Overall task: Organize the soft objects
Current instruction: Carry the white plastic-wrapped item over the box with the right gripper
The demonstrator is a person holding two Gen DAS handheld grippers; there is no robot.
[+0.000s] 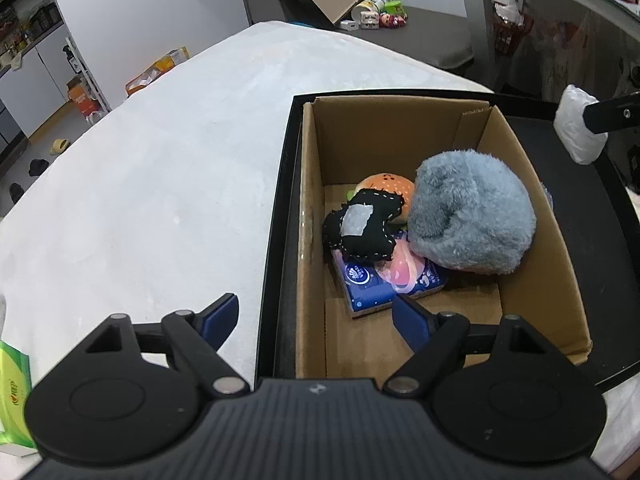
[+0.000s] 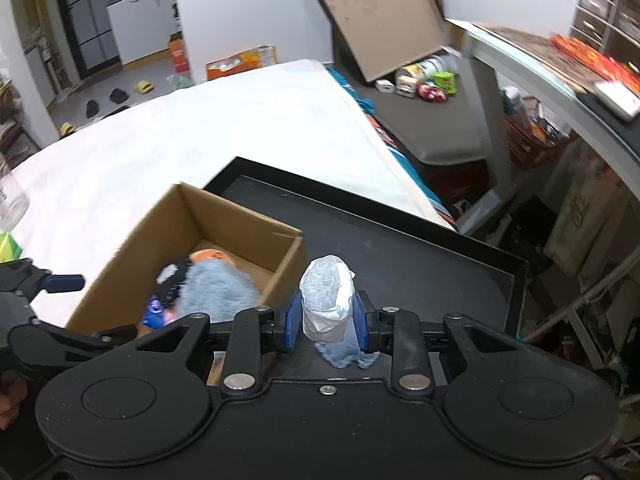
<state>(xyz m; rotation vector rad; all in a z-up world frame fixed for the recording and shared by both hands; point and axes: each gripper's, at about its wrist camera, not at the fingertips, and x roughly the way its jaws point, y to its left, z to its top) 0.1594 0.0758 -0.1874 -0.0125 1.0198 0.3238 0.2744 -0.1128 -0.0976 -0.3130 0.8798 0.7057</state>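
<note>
Right wrist view: right tongs pinching upright plastic-wrapped roll; cardboard box lies just left. Left tongs spread, empty, at box's near rim.

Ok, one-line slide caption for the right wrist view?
Right gripper shut on a white plastic-wrapped roll beside the cardboard box of soft toys.

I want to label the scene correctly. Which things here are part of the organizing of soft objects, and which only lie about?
Part of the job:
cardboard box
grey fluffy plush
black stitched plush
burger plush
tissue pack
white plastic-wrapped roll, held by the right gripper
left gripper, open

Just lying about:
green packet
small toys
slippers
</note>
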